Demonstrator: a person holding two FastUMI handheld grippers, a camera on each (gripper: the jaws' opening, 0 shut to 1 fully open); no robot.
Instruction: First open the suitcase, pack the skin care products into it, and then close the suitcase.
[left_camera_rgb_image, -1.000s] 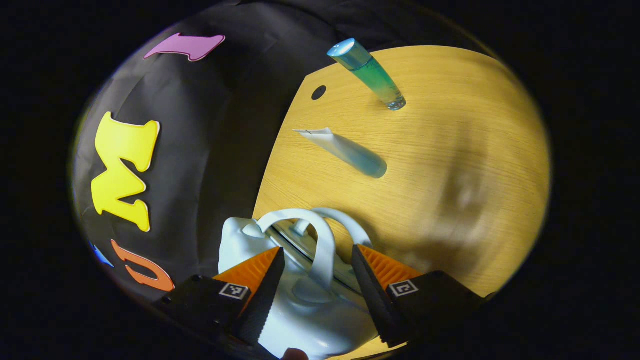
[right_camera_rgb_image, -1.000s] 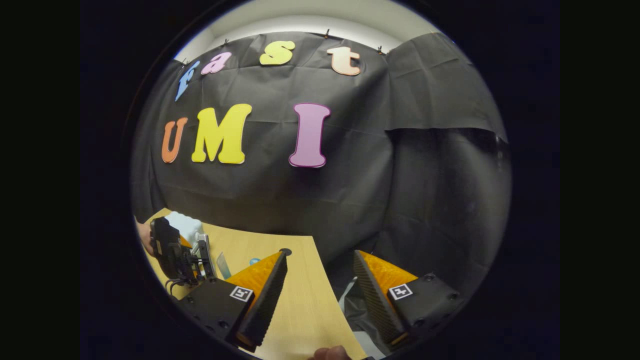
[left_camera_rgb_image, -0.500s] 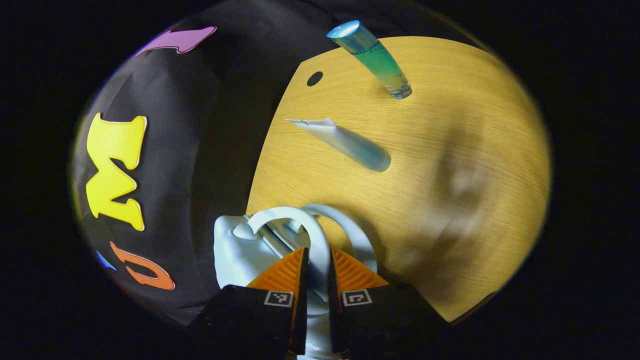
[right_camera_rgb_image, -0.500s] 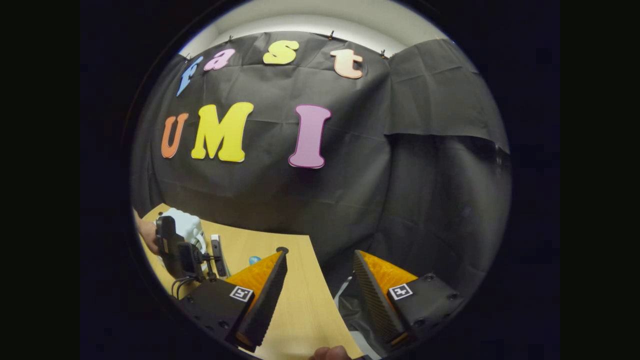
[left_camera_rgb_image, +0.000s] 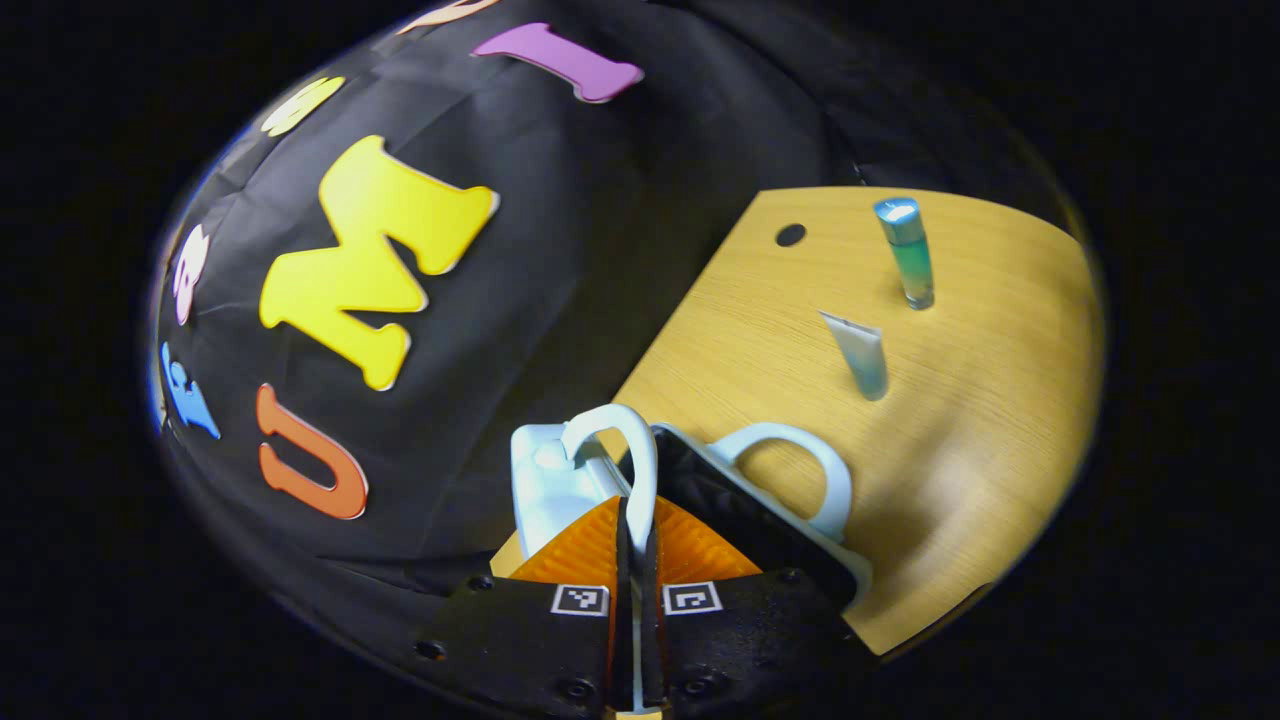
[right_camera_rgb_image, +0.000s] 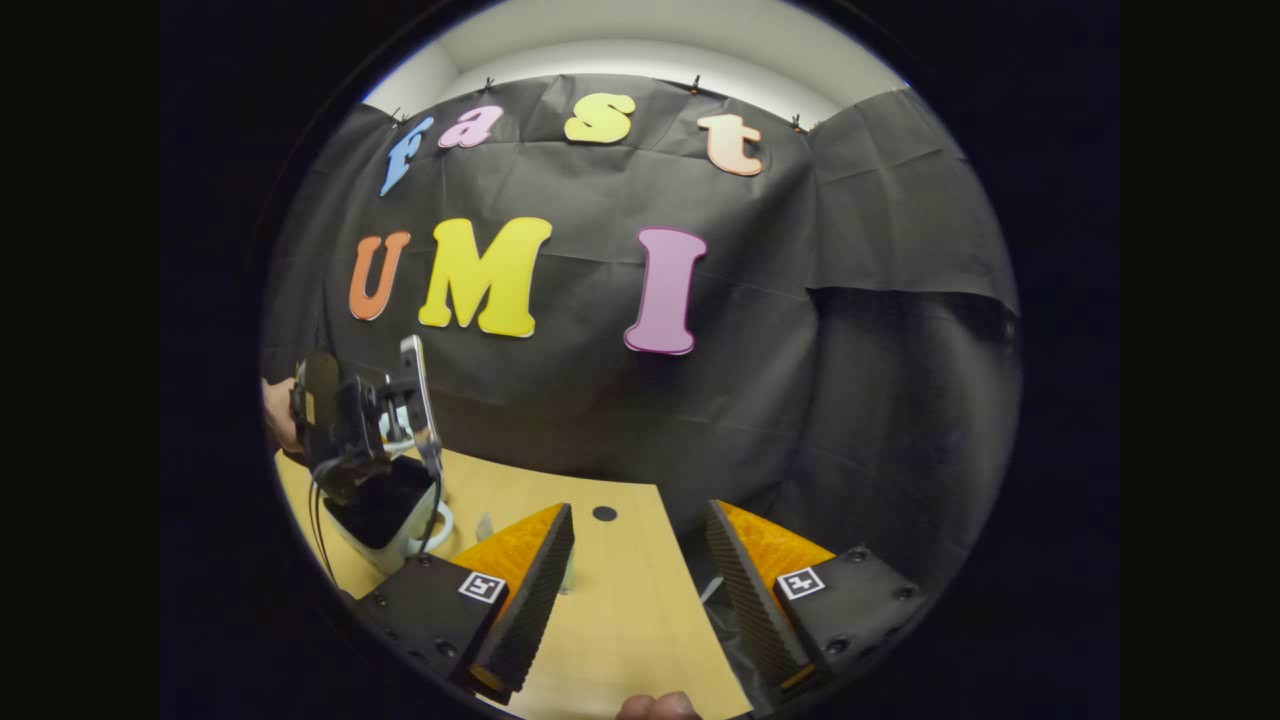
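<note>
My left gripper (left_camera_rgb_image: 635, 520) is shut on the white handle (left_camera_rgb_image: 625, 450) of the pale blue suitcase's lid (left_camera_rgb_image: 545, 480), which is raised. The lower half (left_camera_rgb_image: 800, 555) lies on the wooden table with its dark inside showing and its own handle (left_camera_rgb_image: 800, 465) beside it. A pale squeeze tube (left_camera_rgb_image: 862, 352) and a blue-green bottle (left_camera_rgb_image: 908, 252) stand farther off on the table. In the right gripper view my right gripper (right_camera_rgb_image: 640, 570) hangs open over the table edge with nothing between its fingers. The other gripper (right_camera_rgb_image: 345, 425) and the open suitcase (right_camera_rgb_image: 385, 505) sit at the left there.
The wooden table (left_camera_rgb_image: 960, 420) has a small round hole (left_camera_rgb_image: 790, 235) near its far edge. Black cloth hangs behind the table (right_camera_rgb_image: 610, 620). A hand (right_camera_rgb_image: 275, 410) holds the left gripper at the far left.
The left gripper closed on the lid's handle, then lifted it, so the suitcase has swung open and its dark inside shows. The right gripper stayed open and barely moved.
</note>
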